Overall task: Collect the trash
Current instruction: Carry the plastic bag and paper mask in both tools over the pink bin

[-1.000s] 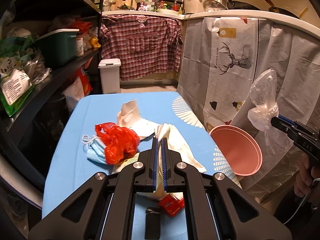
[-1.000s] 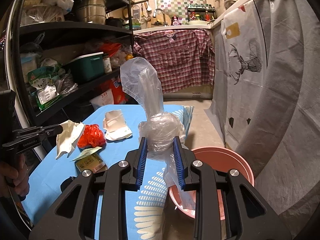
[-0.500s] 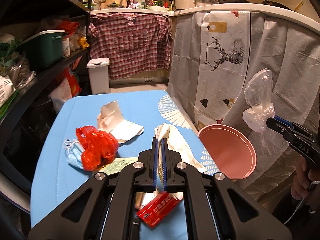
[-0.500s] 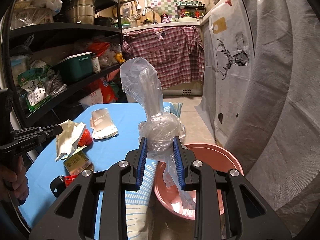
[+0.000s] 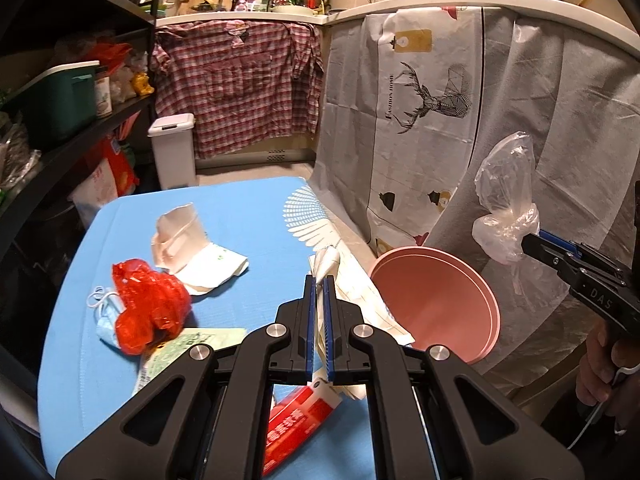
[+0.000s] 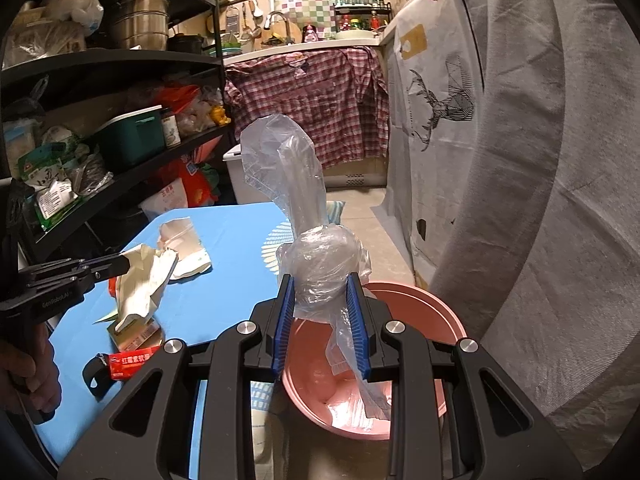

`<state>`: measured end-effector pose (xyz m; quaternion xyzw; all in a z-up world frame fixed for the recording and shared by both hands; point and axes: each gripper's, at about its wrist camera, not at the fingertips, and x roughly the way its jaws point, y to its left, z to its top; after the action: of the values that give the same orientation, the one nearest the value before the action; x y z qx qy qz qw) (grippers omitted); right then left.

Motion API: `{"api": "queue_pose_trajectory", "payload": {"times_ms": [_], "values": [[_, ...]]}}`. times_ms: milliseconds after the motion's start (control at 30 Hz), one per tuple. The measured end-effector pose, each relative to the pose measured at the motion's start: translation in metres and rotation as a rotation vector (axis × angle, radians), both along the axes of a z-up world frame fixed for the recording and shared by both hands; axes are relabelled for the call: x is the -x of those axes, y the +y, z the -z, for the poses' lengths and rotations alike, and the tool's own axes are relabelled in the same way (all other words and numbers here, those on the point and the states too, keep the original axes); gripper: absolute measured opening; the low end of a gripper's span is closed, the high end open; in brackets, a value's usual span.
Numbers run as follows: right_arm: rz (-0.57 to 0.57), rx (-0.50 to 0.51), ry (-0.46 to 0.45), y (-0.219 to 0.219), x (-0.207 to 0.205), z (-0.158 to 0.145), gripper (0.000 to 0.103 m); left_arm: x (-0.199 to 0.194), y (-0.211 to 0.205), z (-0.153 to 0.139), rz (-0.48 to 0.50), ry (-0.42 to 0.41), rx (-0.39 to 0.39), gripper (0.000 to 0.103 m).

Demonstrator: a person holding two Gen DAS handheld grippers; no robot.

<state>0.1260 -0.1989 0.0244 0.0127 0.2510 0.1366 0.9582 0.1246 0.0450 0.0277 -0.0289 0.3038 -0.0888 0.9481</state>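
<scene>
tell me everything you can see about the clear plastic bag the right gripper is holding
The clear plastic bag is thin, crinkled, see-through film, bunched into a rounded wad at its middle. The right gripper is shut on that wad, blue fingers pressing both sides. A puffed, flattened end stands up above them; a twisted tail hangs down over the pink basin beside the blue table. Nothing else touches it.

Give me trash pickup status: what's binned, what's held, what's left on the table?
Done: nothing shows in the pink basin yet. In hand: right gripper shut on the clear plastic bag above it; left gripper pinches crumpled paper. Left: red plastic bag, face mask, white wrappers, red packet.
</scene>
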Motion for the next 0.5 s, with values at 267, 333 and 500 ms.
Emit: {"api": "queue_pose_trajectory", "payload": {"times_ms": [267, 333, 500], "values": [[0.043, -0.005, 0.013, -0.009, -0.004, 0.003, 0.027, -0.015, -0.022, 0.005, 0.038, 0.010, 0.007, 0.004], [0.055, -0.009, 0.019, -0.013, -0.006, 0.005, 0.027, -0.018, -0.029, 0.006, 0.049, 0.013, 0.008, 0.004], [0.079, -0.010, 0.033, -0.019, -0.009, 0.008, 0.027, -0.028, -0.047, 0.008, 0.077, 0.015, 0.007, 0.004]]}}
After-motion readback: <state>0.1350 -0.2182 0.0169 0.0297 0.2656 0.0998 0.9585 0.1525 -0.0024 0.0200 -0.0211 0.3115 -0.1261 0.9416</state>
